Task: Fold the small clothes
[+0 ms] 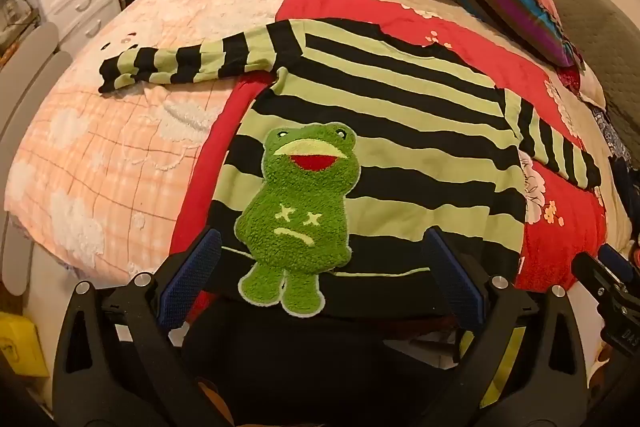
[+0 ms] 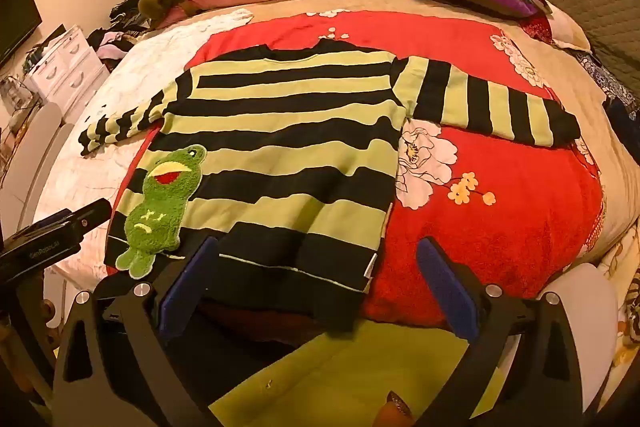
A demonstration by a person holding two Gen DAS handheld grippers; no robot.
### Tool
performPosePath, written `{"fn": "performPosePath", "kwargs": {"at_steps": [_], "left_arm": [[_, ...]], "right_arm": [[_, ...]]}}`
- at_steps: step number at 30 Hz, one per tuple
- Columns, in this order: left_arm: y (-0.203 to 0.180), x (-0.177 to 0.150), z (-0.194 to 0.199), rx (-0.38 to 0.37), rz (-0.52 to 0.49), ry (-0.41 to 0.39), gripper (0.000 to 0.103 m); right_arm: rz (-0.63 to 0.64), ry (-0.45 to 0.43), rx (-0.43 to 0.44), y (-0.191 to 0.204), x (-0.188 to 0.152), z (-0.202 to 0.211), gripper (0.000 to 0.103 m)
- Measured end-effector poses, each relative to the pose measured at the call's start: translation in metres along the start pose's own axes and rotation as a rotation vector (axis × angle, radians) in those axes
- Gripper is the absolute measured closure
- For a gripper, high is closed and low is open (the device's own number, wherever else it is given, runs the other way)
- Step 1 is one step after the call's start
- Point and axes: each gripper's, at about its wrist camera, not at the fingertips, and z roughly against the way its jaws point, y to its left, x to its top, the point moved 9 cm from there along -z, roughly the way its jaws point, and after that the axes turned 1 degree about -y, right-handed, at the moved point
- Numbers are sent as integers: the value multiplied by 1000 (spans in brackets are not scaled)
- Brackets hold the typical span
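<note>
A: Left wrist view first. Where is the sweater [image 1: 400,131]?
B: Spread flat across the middle of the frame on a red blanket [image 1: 560,251], sleeves out to the left and right. Its frog patch [image 1: 296,211] hangs over the black hem at lower centre.
A: And the left gripper [image 1: 320,281]?
B: Jaws wide apart, holding nothing, straddling the hem and frog. The peach quilt [image 1: 100,163] at left lies bare.
A: Right wrist view?
B: The sweater [image 2: 280,147] fills the centre-left, its hem corner at lower centre. The right gripper [image 2: 318,283] gapes, empty, over that corner and the blanket [image 2: 500,227]. The blanket at right is open; the left gripper [image 2: 52,239] pokes in at left.
</note>
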Motion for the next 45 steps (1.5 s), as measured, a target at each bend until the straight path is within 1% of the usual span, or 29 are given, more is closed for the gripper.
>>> {"fn": "performPosePath", "kwargs": {"at_steps": [4, 6, 8, 28, 45], "left_arm": [[1, 0, 0, 4, 4, -1, 8], [-1, 7, 4, 3, 7, 2, 8], [-2, 5, 4, 1, -3, -4, 8], [-12, 4, 6, -9, -28, -20, 8], [-13, 4, 6, -12, -27, -22, 8]], "right_arm": [[-3, 3, 6, -1, 1, -2, 4], [-3, 4, 9, -2, 2, -4, 4], [4, -11, 2, 1, 1, 1, 4], [4, -11, 8, 1, 0, 1, 4], [1, -11, 9, 0, 0, 1, 4]]}}
